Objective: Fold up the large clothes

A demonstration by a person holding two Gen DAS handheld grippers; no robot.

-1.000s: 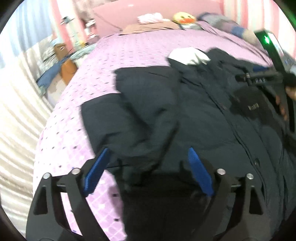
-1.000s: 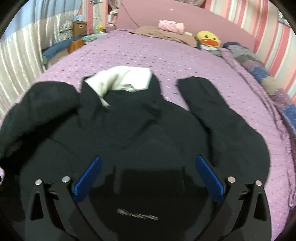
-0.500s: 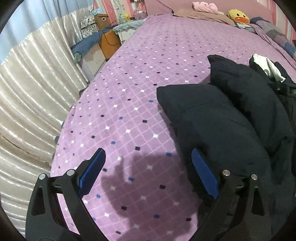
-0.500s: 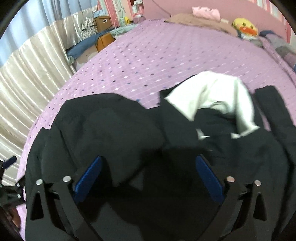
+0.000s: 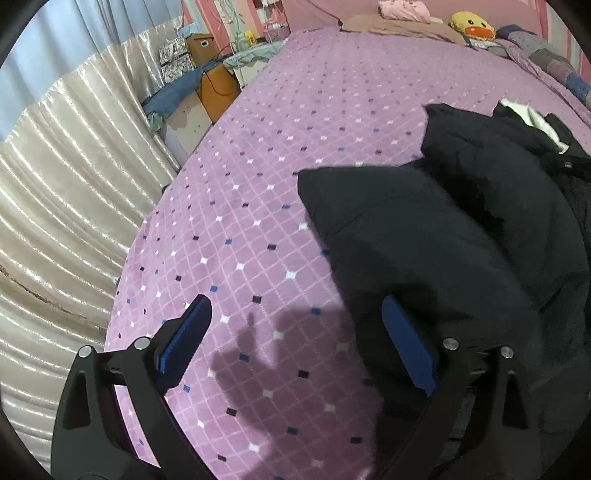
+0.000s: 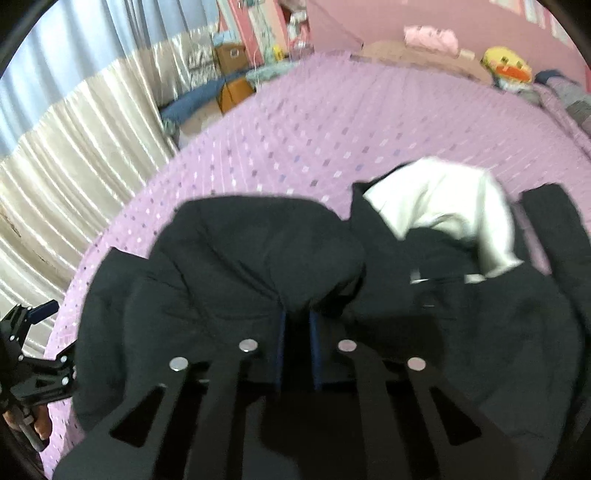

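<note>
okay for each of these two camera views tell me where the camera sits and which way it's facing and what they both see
Left wrist: sits on the left gripper, looking forward along its open blue-padded fingers over the purple bedspread toward the headboard; the black jacket fills its right side.
Right wrist: sits on the right gripper, looking up the bed; its fingers pinch a jacket fold, white lining beyond. The left gripper and part of a hand show at the left edge.
Shared: the jacket, the bedspread, the yellow duck toy, the curtain.

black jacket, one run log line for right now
left gripper: open, over bedspread | right gripper: shut on black jacket
</note>
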